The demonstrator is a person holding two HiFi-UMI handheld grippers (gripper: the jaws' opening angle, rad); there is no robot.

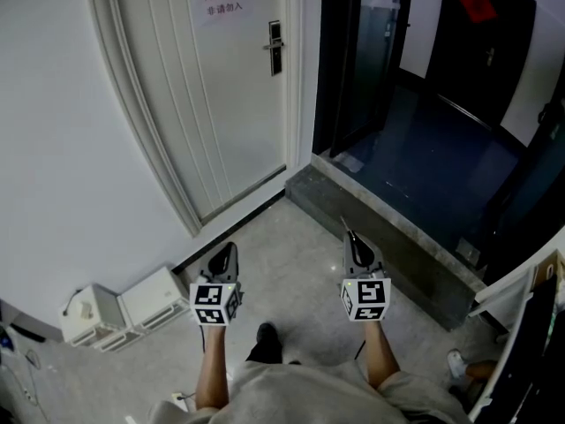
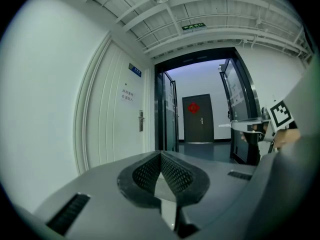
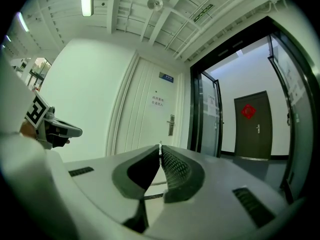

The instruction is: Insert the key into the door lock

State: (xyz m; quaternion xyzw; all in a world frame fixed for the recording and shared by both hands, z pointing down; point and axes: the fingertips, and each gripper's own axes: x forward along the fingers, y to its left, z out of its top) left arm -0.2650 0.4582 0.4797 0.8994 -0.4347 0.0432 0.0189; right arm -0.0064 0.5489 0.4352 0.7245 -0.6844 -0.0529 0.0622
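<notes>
A white door [image 1: 221, 104] stands shut ahead, with a dark lock plate and lever handle [image 1: 275, 47] near its right edge. The same lock [image 3: 171, 124] shows in the right gripper view, and as the lock [image 2: 141, 121] in the left gripper view. My right gripper [image 1: 350, 237] is shut on a thin metal key [image 3: 160, 148] whose end pokes out between the jaw tips. Level with it on the left, my left gripper [image 1: 231, 247] is shut with nothing in it. Both point level toward the door, well short of it.
A paper sign [image 1: 222, 1] hangs on the door. White boxes [image 1: 124, 312] sit on the floor by the left wall. A stone step [image 1: 388, 237] leads into a dark glass doorway [image 1: 353, 60] on the right. Beyond it is a dark door [image 3: 251, 125].
</notes>
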